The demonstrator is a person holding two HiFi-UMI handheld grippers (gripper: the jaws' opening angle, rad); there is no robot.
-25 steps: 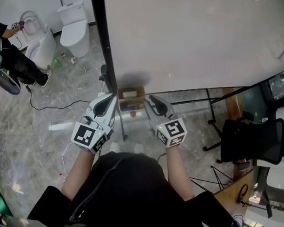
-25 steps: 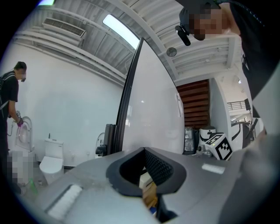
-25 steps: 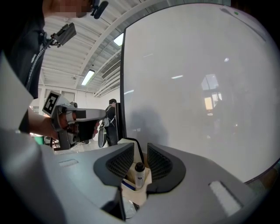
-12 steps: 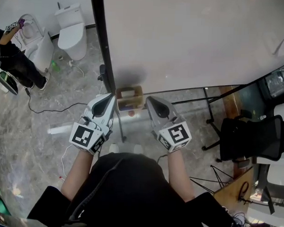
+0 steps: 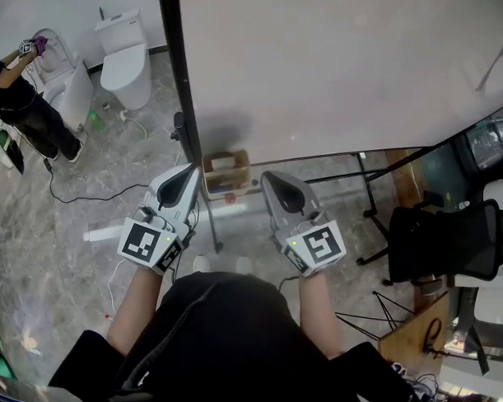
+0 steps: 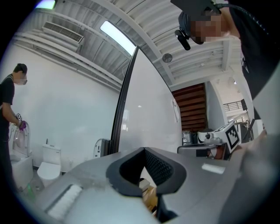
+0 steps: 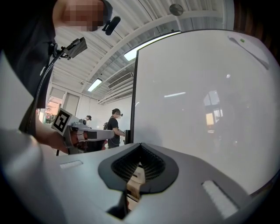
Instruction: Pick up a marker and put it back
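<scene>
A small wooden box [image 5: 225, 172] hangs at the lower edge of the whiteboard [image 5: 338, 67], with a white item in it; no marker can be made out there. My left gripper [image 5: 192, 169] points at the box's left side and my right gripper [image 5: 267, 178] at its right side, both just short of it. In the left gripper view the left gripper [image 6: 142, 150] has its tips together and nothing held. The right gripper [image 7: 140, 145] is likewise shut and empty. Through the hollow behind each pair of tips the box [image 7: 136, 177] shows.
The whiteboard's black frame [image 5: 177, 86] runs up the left. Beyond it stand a white toilet [image 5: 125, 51] and a person [image 5: 24, 106] on the marble floor, with a cable [image 5: 95, 191] trailing. A black chair [image 5: 448, 244] stands at the right.
The right gripper's jaws, apart one second ago, have come together on nothing. It has drifted slightly right. The left gripper has barely moved.
</scene>
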